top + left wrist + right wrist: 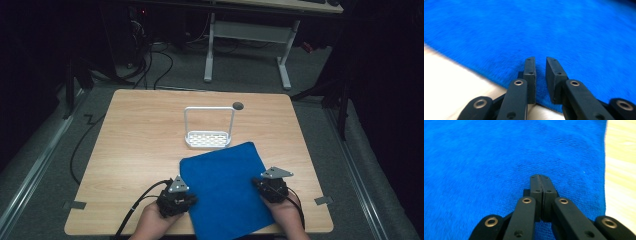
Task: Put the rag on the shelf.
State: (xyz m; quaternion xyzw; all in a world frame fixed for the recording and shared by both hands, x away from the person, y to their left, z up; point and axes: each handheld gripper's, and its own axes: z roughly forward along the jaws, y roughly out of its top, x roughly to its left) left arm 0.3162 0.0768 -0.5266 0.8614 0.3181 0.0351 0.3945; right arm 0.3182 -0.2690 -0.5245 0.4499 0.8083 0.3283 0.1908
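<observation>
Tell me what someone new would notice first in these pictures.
A bright blue towel lies flat at the near edge of the wooden table, with the left hand-held gripper and right hand-held gripper at its two sides. Just beyond it stands a white rack with a tall loop handle.

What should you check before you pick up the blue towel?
1. Towel lies flat on the table: ok.
2. Left gripper at the towel's edge, jaws a little apart: ok.
3. Right gripper over the towel, jaws closed with no cloth seen between them: not ok.
4. White rack stands beyond the towel, out of the way: ok.
5. Whether the towel's near edge hangs over the table: cannot tell.
</observation>
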